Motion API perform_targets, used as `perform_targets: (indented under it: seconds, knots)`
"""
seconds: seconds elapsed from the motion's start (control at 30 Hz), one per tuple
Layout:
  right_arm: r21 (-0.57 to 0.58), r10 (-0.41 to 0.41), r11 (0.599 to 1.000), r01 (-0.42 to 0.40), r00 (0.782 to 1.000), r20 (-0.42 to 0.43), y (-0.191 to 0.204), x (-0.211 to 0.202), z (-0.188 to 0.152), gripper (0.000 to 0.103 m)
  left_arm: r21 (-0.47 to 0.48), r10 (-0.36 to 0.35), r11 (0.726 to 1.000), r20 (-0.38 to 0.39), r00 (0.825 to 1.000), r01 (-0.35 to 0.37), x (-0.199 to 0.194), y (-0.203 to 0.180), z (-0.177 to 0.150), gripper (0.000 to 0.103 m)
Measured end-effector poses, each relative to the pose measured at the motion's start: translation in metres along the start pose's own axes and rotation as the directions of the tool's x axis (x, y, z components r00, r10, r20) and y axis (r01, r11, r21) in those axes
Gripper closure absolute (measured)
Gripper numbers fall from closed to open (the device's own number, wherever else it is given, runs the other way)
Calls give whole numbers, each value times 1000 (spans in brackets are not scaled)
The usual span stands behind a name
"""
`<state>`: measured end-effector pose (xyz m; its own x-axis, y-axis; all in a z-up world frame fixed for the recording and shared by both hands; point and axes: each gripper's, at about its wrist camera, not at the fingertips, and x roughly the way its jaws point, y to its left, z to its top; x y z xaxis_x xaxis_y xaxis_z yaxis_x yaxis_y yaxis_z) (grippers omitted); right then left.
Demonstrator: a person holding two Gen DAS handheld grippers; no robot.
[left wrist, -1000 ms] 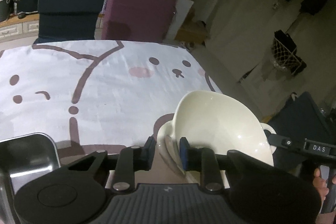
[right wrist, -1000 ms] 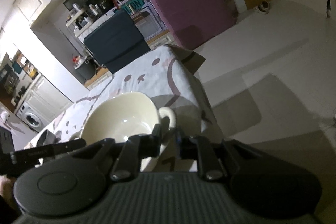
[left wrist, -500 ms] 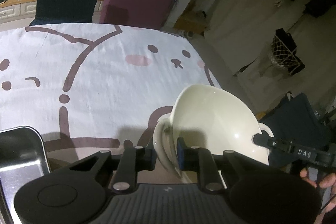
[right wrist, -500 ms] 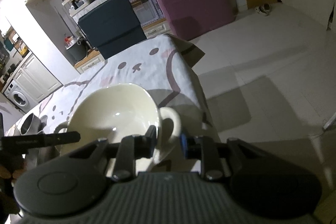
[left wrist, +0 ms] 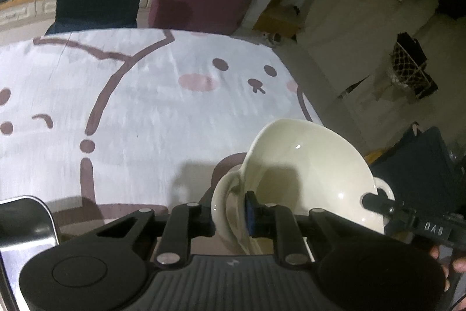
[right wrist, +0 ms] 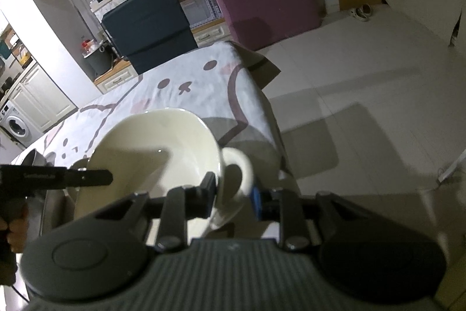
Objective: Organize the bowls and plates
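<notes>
The cream bowl (left wrist: 308, 174) has one loop handle on each side, and each tool takes one handle. In the left wrist view the left tool (left wrist: 228, 216) sits at the lower centre of the frame, and its jaws have just been closing on the near handle (left wrist: 225, 194); they are clenched on it. The bowl lies up and right of this tool. In the right wrist view the right tool (right wrist: 233, 194) has its jaws around the other handle (right wrist: 236, 174); they have just been opening a little, and I cannot tell if the pads press. There the bowl (right wrist: 154, 153) lies up and left. It hangs tilted over the near right corner of the desk (left wrist: 145, 112), above the cartoon cloth. The line between the handles runs from tool to tool, so both hands are equally near.
</notes>
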<state>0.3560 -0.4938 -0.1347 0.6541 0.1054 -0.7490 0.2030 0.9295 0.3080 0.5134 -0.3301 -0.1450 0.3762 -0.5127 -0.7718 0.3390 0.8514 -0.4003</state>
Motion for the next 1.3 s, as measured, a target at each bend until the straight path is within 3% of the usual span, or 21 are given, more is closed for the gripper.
perform_targets:
  seconds: [0.37,0.6,0.87,1.3]
  knots:
    - [12,-25,1000,25,1000,17,5,-2,-5,73,-23,6,1000,20,1000,-6,-7,-3,-14,83]
    - [2,-37,999,37,999,21,12,-21,-13,73,-42,-17,999,32,999,18,-33,-9,-27,84]
    - [-39,-41,998,44,996,78,38,-75,-21,73,-57,-27,998,81,996,31,-101,-22,-41,83]
    - [-104,31,994,-17,991,132,115,-161,-49,73,-87,43,996,170,985,-28,-243,-12,-89,83]
